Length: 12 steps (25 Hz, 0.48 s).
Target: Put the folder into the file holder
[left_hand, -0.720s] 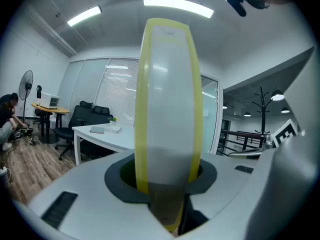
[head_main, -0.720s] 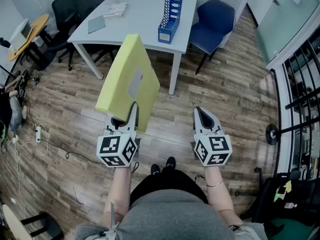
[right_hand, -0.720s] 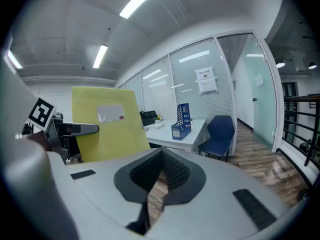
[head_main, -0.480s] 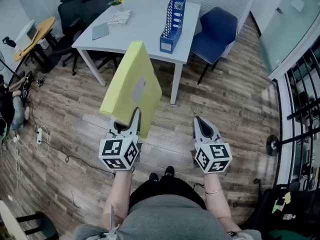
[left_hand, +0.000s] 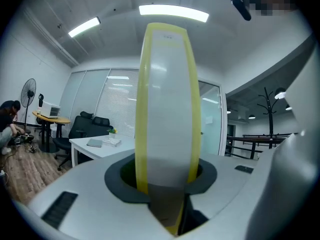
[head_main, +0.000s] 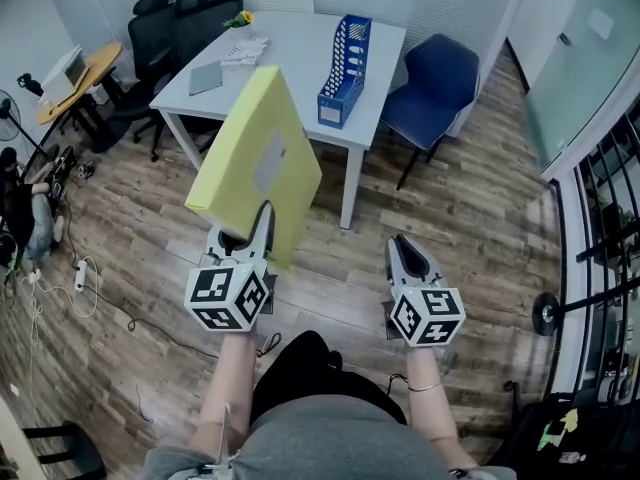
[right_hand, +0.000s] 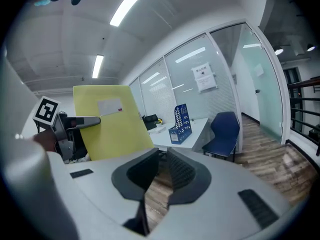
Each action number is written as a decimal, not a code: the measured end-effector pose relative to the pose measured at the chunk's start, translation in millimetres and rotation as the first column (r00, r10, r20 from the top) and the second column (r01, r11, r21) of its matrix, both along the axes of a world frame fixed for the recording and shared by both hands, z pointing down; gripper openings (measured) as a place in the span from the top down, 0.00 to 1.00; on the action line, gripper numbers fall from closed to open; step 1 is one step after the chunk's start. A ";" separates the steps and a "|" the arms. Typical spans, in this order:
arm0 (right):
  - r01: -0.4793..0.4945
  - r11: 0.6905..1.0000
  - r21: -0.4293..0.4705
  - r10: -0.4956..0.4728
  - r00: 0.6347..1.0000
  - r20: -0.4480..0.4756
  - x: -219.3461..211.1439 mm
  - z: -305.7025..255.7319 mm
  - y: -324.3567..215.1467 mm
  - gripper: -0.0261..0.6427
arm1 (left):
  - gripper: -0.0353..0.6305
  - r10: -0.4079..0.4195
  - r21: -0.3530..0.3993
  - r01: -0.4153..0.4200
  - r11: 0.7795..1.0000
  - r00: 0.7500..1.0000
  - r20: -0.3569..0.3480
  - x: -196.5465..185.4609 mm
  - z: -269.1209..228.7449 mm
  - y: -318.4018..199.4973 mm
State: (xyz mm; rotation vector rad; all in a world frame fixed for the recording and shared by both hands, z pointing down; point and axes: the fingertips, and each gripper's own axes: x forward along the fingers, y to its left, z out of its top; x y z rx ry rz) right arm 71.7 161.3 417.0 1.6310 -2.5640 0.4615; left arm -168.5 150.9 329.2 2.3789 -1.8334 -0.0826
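Head view first: the left gripper (head_main: 250, 232) has its fingers clamped on the near bottom edge of the yellow folder (head_main: 255, 158), which rises from them, tilted up and away. Holding it by one edge leaves the far end free, and that is probably the end meant to lead into the slot. Well beyond the fingertips stands the blue file holder (head_main: 343, 58), upright on the white table (head_main: 290, 78), open side up. The folder is in the air, nowhere near it yet. The right gripper (head_main: 401, 245) hangs beside the left one, apart from the folder, its fingers drawn together on nothing.

Left gripper view: the folder fills the middle, seen edge-on, a pale spine between two yellow covers. Both pads press flat on the covers, so the grip looks square and unlikely to twist. The table shows low and left of the fingers, far off.

Right gripper view: the fingers sit closed with only bare floor past them — an empty hand. Up and left of the fingertips the folder stands in the other gripper's hold, and straight ahead, well away, is the file holder with a blue chair (right_hand: 225, 131) beside the table. My guess is this hand is kept free to steady the holder when the folder goes in.
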 end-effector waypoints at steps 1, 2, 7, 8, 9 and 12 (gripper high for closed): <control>0.000 1.000 0.004 0.000 1.000 0.007 0.2 -1.4 -4.6 0.89 | 0.72 -0.005 0.010 0.005 1.000 1.000 0.001 -1.1 -4.5 -5.1; 0.000 1.000 0.007 0.000 1.000 0.011 0.7 -2.4 -9.8 0.89 | 0.72 -0.008 0.019 0.008 1.000 1.000 0.002 -1.8 -8.7 -11.5; -0.004 1.000 -0.008 0.004 1.000 0.021 2.7 3.2 -43.7 0.89 | 0.72 -0.010 0.065 0.011 0.998 1.000 -0.013 -3.6 -27.7 -56.3; -0.005 1.000 -0.012 0.005 1.000 0.023 2.2 4.6 -53.0 0.89 | 0.72 -0.011 0.076 0.012 0.997 1.000 -0.019 -4.9 -31.9 -67.5; -0.006 1.000 -0.015 0.006 1.000 0.025 1.8 5.5 -63.1 0.89 | 0.72 -0.010 0.088 0.012 0.996 1.000 -0.026 -6.3 -36.2 -79.4; -0.013 1.000 -0.013 0.013 1.000 0.028 0.6 4.2 -97.6 0.88 | 0.72 -0.005 0.123 0.011 0.992 0.999 -0.044 -10.6 -49.2 -117.6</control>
